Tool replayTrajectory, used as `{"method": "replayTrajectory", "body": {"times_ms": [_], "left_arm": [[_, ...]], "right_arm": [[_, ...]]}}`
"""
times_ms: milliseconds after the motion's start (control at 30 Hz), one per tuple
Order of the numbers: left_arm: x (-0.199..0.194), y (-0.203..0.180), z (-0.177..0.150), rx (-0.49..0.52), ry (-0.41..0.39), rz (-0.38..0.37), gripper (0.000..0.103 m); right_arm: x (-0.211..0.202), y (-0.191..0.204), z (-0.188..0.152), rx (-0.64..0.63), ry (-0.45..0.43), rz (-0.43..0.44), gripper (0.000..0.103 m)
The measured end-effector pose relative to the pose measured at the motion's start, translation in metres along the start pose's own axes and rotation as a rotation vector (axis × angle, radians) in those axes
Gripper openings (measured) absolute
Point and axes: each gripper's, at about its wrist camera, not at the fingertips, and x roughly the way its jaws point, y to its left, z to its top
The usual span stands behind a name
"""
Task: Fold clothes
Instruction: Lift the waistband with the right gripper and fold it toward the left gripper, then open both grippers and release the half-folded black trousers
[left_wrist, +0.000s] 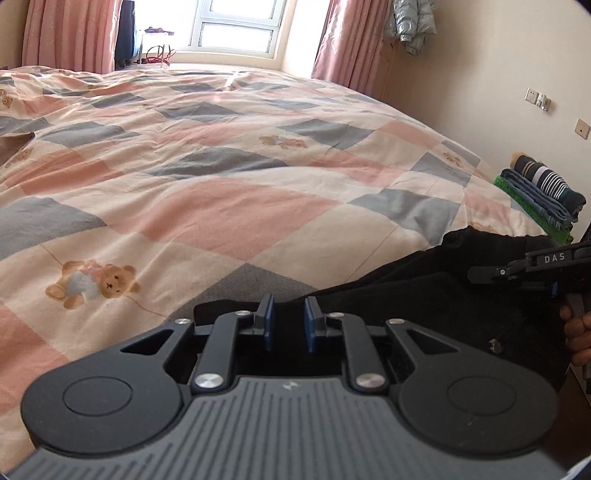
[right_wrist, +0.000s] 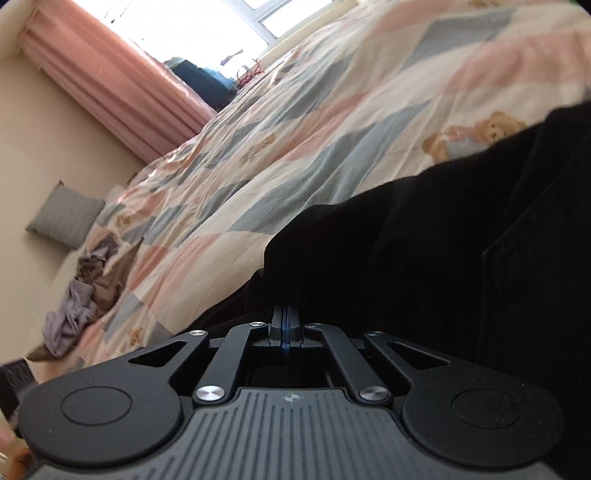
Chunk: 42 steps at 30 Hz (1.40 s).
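A black garment (left_wrist: 424, 295) lies on the near right part of the bed, and its left end runs in between the blue pads of my left gripper (left_wrist: 288, 314). Those pads stand a little apart, pinching a thick fold of it. In the right wrist view the same garment (right_wrist: 406, 240) fills the right side. My right gripper (right_wrist: 285, 314) has its pads pressed together there, with the tips buried in the cloth's edge. From the left wrist view that right gripper (left_wrist: 476, 275) reaches in from the right edge over the garment, with a hand (left_wrist: 576, 332) behind it.
The bed carries a checked pink, grey and cream quilt (left_wrist: 221, 166) with teddy bears. A stack of folded clothes (left_wrist: 543, 192) sits at its right edge. Crumpled brown and lilac clothes (right_wrist: 85, 295) lie near a grey pillow (right_wrist: 64, 216). The window and pink curtains are beyond the bed.
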Motion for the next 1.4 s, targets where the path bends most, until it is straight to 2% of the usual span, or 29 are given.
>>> {"method": "replayTrajectory", "body": {"times_ms": [100, 167, 300, 400, 500, 567, 600, 667, 733, 833, 900, 967, 1033, 1067, 1100, 1200, 1267, 1367, 1400], "left_arm": [[-0.027, -0.003, -0.003, -0.001, -0.029, 0.017, 0.015], [-0.051, -0.007, -0.013, 0.012, -0.047, 0.029, 0.014], [-0.092, -0.023, -0.038, 0.037, -0.048, 0.047, 0.015], [-0.102, -0.035, -0.058, 0.056, -0.010, 0.061, 0.015], [-0.090, -0.047, -0.077, 0.111, 0.032, 0.107, 0.017], [-0.090, -0.050, -0.078, 0.112, 0.035, 0.115, 0.017], [-0.093, -0.052, -0.076, 0.110, 0.028, 0.114, 0.017], [-0.100, -0.055, -0.073, 0.106, 0.013, 0.113, 0.017], [-0.107, -0.060, -0.072, 0.113, 0.001, 0.111, 0.017], [-0.103, -0.064, -0.081, 0.103, 0.041, 0.121, 0.017], [-0.097, -0.063, -0.086, 0.098, 0.070, 0.140, 0.017], [-0.096, -0.071, -0.087, 0.106, 0.085, 0.174, 0.018], [-0.102, -0.079, -0.083, 0.108, 0.092, 0.200, 0.022], [-0.105, -0.082, -0.081, 0.103, 0.098, 0.210, 0.030], [-0.107, -0.084, -0.079, 0.091, 0.111, 0.224, 0.033], [-0.113, -0.090, -0.077, 0.054, 0.138, 0.264, 0.034], [-0.117, -0.095, -0.076, 0.040, 0.143, 0.270, 0.036], [-0.124, -0.101, -0.076, 0.046, 0.139, 0.280, 0.039], [-0.127, -0.103, -0.077, 0.050, 0.136, 0.284, 0.039]], "right_arm": [[-0.017, -0.004, -0.001, 0.055, -0.037, 0.031, 0.000], [-0.040, -0.001, -0.006, 0.052, -0.099, 0.025, 0.013], [-0.090, 0.008, -0.032, -0.024, -0.172, -0.027, 0.014], [-0.113, 0.024, -0.064, -0.146, -0.159, -0.074, 0.014], [-0.115, 0.038, -0.094, -0.246, -0.115, -0.084, 0.013], [-0.104, 0.036, -0.104, -0.264, -0.065, -0.143, 0.010], [-0.100, 0.032, -0.106, -0.250, -0.063, -0.162, 0.016], [-0.101, 0.034, -0.106, -0.238, -0.077, -0.176, 0.015], [-0.111, 0.048, -0.106, -0.282, -0.114, -0.187, 0.015], [-0.124, 0.062, -0.111, -0.337, -0.159, -0.173, 0.016], [-0.120, 0.063, -0.117, -0.341, -0.126, -0.164, 0.016], [-0.106, 0.060, -0.123, -0.341, -0.066, -0.200, 0.013], [-0.100, 0.060, -0.128, -0.340, -0.061, -0.233, 0.013], [-0.103, 0.063, -0.127, -0.337, -0.070, -0.233, 0.014], [-0.108, 0.067, -0.126, -0.338, -0.078, -0.230, 0.015], [-0.122, 0.076, -0.126, -0.341, -0.108, -0.230, 0.019], [-0.130, 0.078, -0.128, -0.327, -0.123, -0.233, 0.026], [-0.139, 0.077, -0.136, -0.307, -0.127, -0.243, 0.036], [-0.141, 0.077, -0.138, -0.301, -0.125, -0.246, 0.036]]}}
